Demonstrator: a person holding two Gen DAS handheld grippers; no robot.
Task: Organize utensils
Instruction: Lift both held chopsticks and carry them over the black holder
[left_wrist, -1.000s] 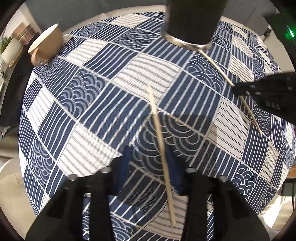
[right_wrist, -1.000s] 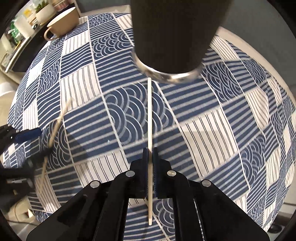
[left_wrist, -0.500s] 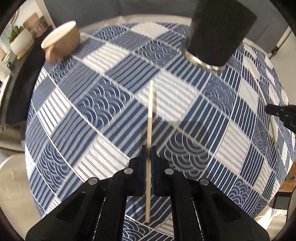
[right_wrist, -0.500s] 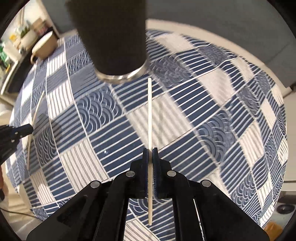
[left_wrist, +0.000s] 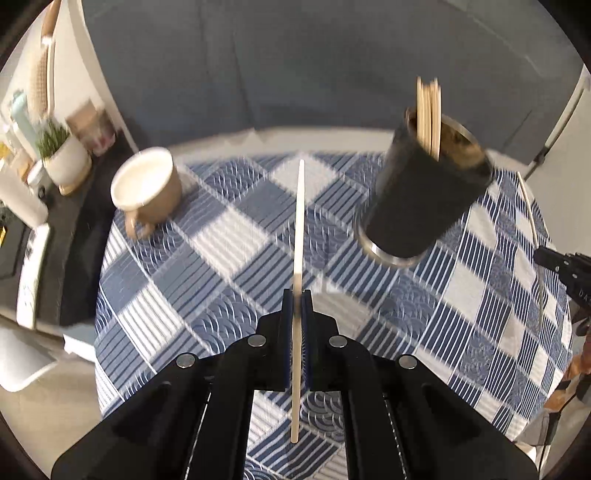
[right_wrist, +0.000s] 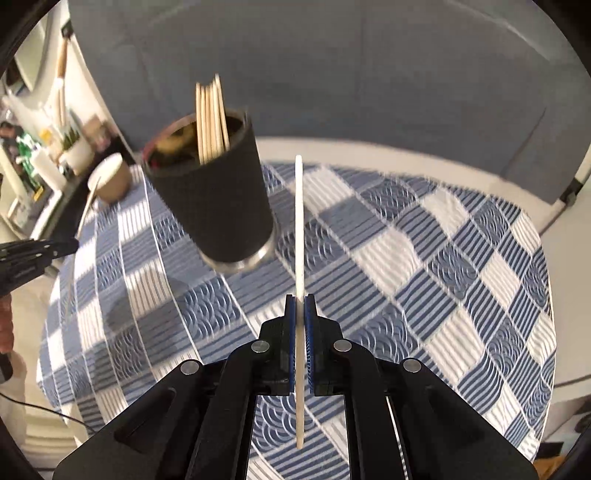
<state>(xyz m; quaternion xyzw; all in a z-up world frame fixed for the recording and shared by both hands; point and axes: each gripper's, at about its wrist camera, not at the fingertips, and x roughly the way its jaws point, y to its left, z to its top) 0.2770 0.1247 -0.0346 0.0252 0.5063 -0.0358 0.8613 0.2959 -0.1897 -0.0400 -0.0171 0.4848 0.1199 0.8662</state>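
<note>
My left gripper (left_wrist: 297, 301) is shut on a pale wooden chopstick (left_wrist: 298, 236), held above the blue-and-white patterned tablecloth (left_wrist: 229, 258). To its upper right stands a black holder cup (left_wrist: 421, 199) with several chopsticks (left_wrist: 428, 110) in it. My right gripper (right_wrist: 300, 304) is shut on another chopstick (right_wrist: 299, 221), and the holder cup (right_wrist: 218, 199) stands to its upper left, with the upright chopsticks (right_wrist: 212, 118) poking out. Each view catches the other gripper at its edge: the right gripper (left_wrist: 569, 269) and the left gripper (right_wrist: 33, 254), each with its chopstick.
A tan mug (left_wrist: 147, 188) stands at the table's far left, also in the right wrist view as the mug (right_wrist: 110, 181). Beyond it a shelf carries a potted plant (left_wrist: 62, 155) and small items. A grey sofa back (left_wrist: 295, 62) runs behind the table.
The left gripper closed on the chopstick that lay on the cloth. Both grippers then rose with their chopsticks, and the holder's open top has come into view.
</note>
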